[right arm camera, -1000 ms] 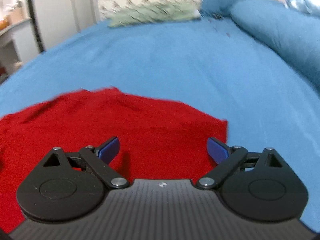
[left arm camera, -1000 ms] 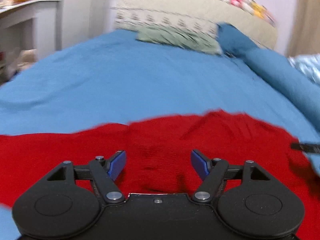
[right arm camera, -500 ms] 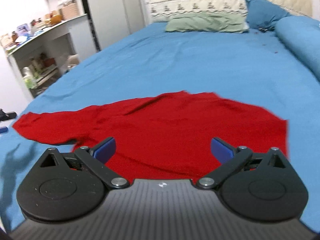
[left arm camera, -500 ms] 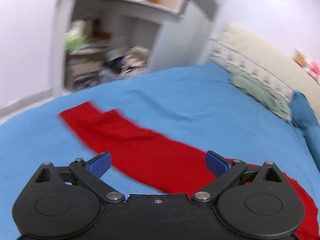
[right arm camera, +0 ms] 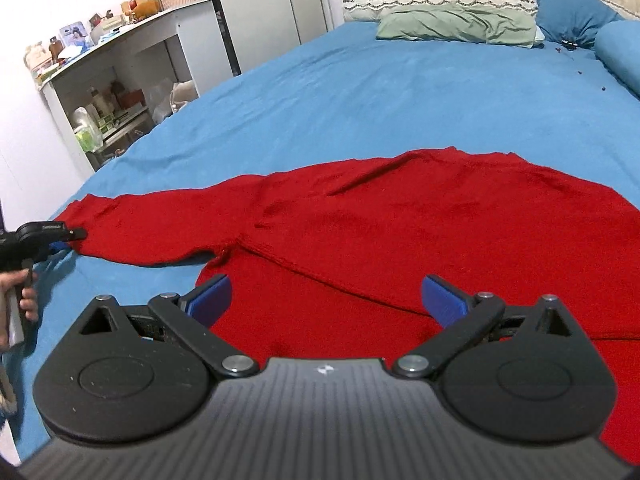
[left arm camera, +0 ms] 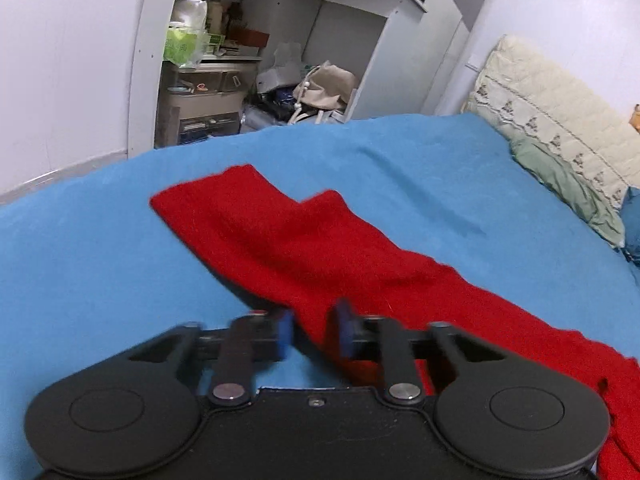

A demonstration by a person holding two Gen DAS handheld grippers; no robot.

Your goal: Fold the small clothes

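The red sweater (right arm camera: 420,236) lies spread flat on the blue bedspread (right arm camera: 380,92), its body near the foot of the bed and one sleeve (left arm camera: 272,236) stretched out straight toward the shelving unit (left arm camera: 240,60) beside the bed. That sleeve's long axis runs from the sweater's body out to the cuff, and we judge the coming fold turns on it: the sleeve has to be carried back along that line over the body.

Our left gripper (left arm camera: 312,334) is the nearer one to the sleeve. Its blue pads (left arm camera: 285,332) are blurred but drawn close together around the sleeve's near edge, with red knit showing in the narrow gap between them, so we read it as pinching the sleeve, though the contact itself is not sharp. In the right wrist view the same gripper sits at the cuff end.

Our right gripper (right arm camera: 326,300) hovers over the sweater's body with its jaws spread wide, holding nothing.

Beyond the sweater, at the head of the bed, lie a green pillow (right arm camera: 456,24) and a blue pillow (right arm camera: 572,8). Nothing rests on the sweater or in the sleeve's path across it.
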